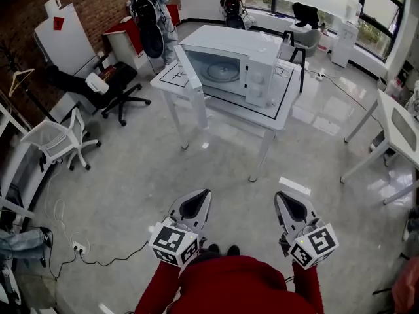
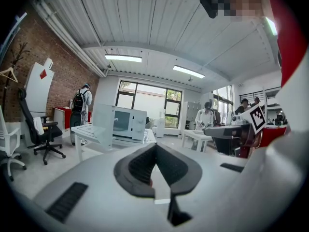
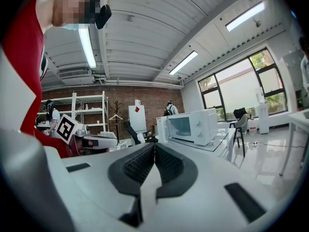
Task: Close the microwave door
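A white microwave [image 1: 230, 64] stands on a white table [image 1: 283, 108] across the room, its door [image 1: 190, 80] swung open toward the left. The same microwave [image 2: 126, 122] appears far off in the left gripper view and as a microwave [image 3: 195, 125] in the right gripper view. My left gripper [image 1: 200, 199] and right gripper [image 1: 286, 202] are held low near my body, well short of the table. Both have their jaws shut with nothing between them. The left gripper [image 2: 155, 147] and right gripper [image 3: 154, 146] point toward the microwave.
A black office chair [image 1: 108, 87] and a white chair [image 1: 60, 140] stand at the left. Another white table [image 1: 395, 136] is at the right. A person with a backpack [image 1: 149, 12] stands behind the microwave table. A power strip and cable [image 1: 85, 250] lie on the floor at left.
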`<move>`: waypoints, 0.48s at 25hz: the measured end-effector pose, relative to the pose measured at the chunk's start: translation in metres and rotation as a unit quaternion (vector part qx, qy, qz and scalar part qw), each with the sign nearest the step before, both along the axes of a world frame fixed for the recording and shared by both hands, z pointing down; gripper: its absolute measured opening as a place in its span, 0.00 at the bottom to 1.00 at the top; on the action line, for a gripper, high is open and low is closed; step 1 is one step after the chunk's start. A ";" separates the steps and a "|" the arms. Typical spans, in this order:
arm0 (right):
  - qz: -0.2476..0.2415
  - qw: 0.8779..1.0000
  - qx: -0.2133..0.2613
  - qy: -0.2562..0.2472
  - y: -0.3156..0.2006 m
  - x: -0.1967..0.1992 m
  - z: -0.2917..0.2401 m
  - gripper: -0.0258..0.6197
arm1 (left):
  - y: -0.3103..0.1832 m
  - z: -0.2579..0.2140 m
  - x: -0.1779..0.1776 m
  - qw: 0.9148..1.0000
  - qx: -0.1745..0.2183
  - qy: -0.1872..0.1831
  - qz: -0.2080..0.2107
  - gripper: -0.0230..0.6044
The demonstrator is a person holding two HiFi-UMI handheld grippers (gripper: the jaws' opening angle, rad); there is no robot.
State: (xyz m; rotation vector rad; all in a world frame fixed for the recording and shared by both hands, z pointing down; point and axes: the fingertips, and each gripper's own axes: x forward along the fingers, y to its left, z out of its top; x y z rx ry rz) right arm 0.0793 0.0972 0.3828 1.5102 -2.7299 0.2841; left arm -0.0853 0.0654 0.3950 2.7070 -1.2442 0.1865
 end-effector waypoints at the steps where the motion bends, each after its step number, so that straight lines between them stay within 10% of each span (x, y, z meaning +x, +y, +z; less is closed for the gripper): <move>1: -0.001 1.000 0.002 0.001 0.000 0.003 -0.001 0.06 | -0.001 -0.002 0.001 1.000 0.004 -0.001 -0.004 0.05; 12: -0.007 1.000 0.014 -0.010 0.002 0.021 -0.005 0.06 | -0.008 -0.015 0.004 0.999 0.025 -0.027 -0.035 0.05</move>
